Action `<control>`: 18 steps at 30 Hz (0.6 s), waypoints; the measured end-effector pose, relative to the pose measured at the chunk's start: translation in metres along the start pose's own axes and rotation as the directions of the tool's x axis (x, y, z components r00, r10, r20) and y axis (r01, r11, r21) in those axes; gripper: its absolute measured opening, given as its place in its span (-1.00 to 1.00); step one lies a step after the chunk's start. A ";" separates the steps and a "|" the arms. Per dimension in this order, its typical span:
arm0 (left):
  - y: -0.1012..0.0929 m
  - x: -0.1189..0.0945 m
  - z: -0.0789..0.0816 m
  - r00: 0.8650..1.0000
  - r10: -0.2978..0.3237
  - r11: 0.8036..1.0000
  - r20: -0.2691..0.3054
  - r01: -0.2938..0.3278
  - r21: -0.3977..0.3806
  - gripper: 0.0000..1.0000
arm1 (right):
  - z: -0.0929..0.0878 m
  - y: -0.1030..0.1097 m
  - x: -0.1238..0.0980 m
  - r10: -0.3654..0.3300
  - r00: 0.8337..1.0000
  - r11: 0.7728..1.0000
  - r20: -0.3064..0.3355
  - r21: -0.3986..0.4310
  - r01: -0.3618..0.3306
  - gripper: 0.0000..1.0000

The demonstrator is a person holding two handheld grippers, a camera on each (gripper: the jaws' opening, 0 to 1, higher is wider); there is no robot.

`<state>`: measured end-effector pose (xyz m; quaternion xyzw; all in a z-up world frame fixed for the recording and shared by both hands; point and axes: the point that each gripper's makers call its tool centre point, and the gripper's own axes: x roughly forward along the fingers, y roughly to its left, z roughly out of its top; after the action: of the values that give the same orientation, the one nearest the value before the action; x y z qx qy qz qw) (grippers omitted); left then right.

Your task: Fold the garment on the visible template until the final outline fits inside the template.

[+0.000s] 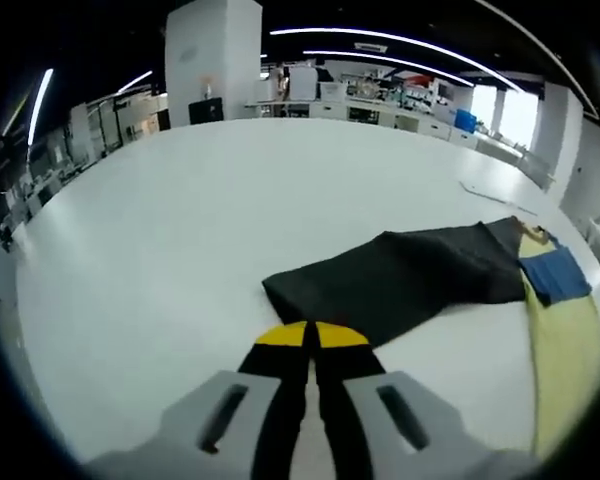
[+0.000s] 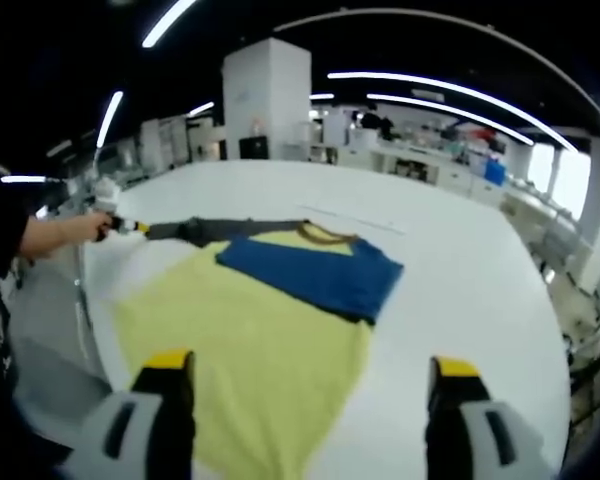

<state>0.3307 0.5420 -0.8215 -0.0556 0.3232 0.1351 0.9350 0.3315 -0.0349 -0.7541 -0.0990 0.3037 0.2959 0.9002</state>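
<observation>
The garment lies flat on the white table. It has a yellow body, a blue part laid across its chest, and a long dark grey sleeve stretched out sideways. My left gripper is shut, its yellow tips meeting at the cuff edge of that sleeve. From the right gripper view, the left gripper is at the sleeve's far end, held by a person's hand. My right gripper stands wide open above the yellow body, with nothing between its jaws.
The table is large and white, with its left edge close to the garment. A thin line lies on the table beyond the collar. Benches and shelves of a workshop stand far behind.
</observation>
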 end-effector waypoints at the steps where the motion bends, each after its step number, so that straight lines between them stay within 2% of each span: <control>1: 0.006 0.001 -0.001 1.000 0.013 1.000 -0.009 -0.013 -0.004 -1.00 | 0.000 0.000 0.000 -0.001 1.000 1.000 -0.002 0.000 0.001 0.94; 10: 0.030 0.003 0.000 0.999 0.047 0.998 -0.025 -0.046 0.037 -1.00 | -0.005 -0.001 -0.003 -0.014 1.000 1.000 -0.025 -0.001 0.014 0.94; 18: 0.042 0.006 0.001 0.998 0.051 0.998 -0.028 -0.050 0.034 -1.00 | -0.006 0.001 -0.005 -0.015 1.000 1.000 -0.021 0.013 0.015 0.95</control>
<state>0.3237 0.5839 -0.8257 -0.0335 0.3401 0.1525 0.9273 0.3254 -0.0387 -0.7559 -0.0984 0.3143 0.2859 0.8999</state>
